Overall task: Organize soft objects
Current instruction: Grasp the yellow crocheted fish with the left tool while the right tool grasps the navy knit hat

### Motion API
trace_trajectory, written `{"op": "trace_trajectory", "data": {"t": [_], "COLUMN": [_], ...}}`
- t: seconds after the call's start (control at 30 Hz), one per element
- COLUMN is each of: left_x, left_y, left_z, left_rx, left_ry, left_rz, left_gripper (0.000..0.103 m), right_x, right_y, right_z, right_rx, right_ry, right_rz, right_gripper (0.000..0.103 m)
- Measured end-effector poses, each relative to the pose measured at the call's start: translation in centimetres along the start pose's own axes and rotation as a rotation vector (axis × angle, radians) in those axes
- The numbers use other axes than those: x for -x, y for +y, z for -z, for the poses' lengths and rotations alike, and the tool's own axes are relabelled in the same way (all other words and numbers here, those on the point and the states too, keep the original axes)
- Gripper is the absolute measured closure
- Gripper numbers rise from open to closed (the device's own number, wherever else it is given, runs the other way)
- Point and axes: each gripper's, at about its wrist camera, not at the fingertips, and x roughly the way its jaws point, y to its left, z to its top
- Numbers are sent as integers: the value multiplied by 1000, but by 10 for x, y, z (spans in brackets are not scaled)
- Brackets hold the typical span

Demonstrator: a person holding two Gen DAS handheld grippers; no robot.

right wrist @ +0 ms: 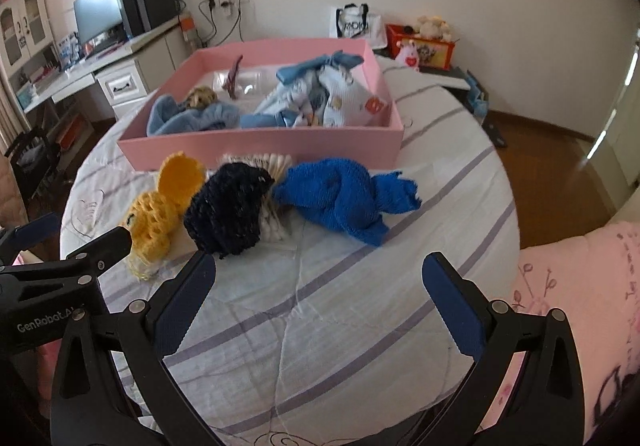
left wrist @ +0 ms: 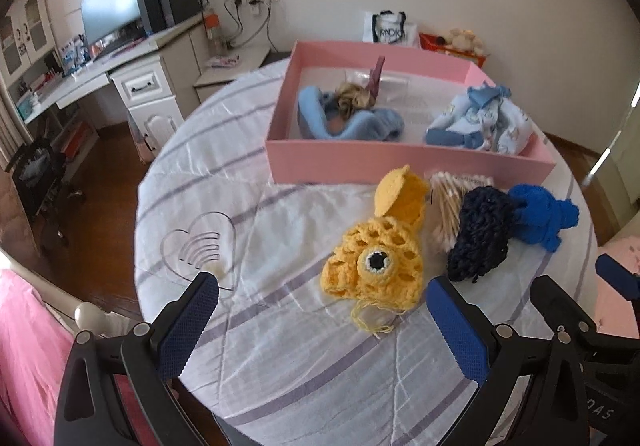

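Observation:
On the round cloth-covered table lies a yellow crochet piece point(left wrist: 376, 246) point(right wrist: 164, 201), a dark navy knit piece point(left wrist: 480, 232) point(right wrist: 230, 205) and a bright blue knit piece point(left wrist: 540, 215) point(right wrist: 344, 201), all in front of a pink box point(left wrist: 400, 161) point(right wrist: 260, 147). A bundle of cotton swabs point(left wrist: 448, 201) point(right wrist: 276, 165) sits under the navy piece. Inside the box are light blue soft items point(left wrist: 348, 121) and patterned baby cloth point(left wrist: 484, 119) point(right wrist: 320, 97). My left gripper point(left wrist: 320, 306) is open just short of the yellow piece. My right gripper point(right wrist: 320, 282) is open, near the navy and blue pieces.
A clear heart-shaped plaque point(left wrist: 200, 246) lies on the table at the left. A desk with a monitor point(left wrist: 112, 11) stands behind at the left. A red box with plush toys point(right wrist: 424, 41) and a white bag point(right wrist: 354, 23) stand by the far wall. Pink bedding point(right wrist: 580, 306) is at the right.

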Motion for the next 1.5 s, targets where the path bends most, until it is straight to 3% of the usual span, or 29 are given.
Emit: {"op": "trace_trajectory", "data": {"t": [0.27,0.43,0.53,0.6,0.73,0.87,1.3,1.43,1.5], "left_x": [-39,-62,-66,-64,-63,-59,-41,-40,-39], "left_y": [0,-7,-11,-12,-7,2,38,47,51], "left_z": [-7,-12,-13,-12,-10,-9,0,0,-1], "left_rx": [11,-24,-39,-43,-35,-16,41,64,70], "left_ry": [68,96,72,55,44,43,28,35,30], "left_rz": [61,96,85,106,129,152,73,95,90], "left_gripper": [3,25,41,58,71,73,73,73,73], "right_x": [-18,-31,-37,-41,-42,-40,-42,-49,-54], "right_y": [-4,-6,-6,-6,-2,6,48,58,63], "right_z": [1,0,-1,0,-2,-5,-15,-22,-25], "right_rx": [-15,-28,-34,-35,-35,-22,62,68,65], "right_ry": [47,76,94,104,111,98,80,66,74], "right_rz": [3,8,11,12,3,-13,-80,-91,-97], "right_gripper": [0,0,0,0,0,0,0,0,5]}}
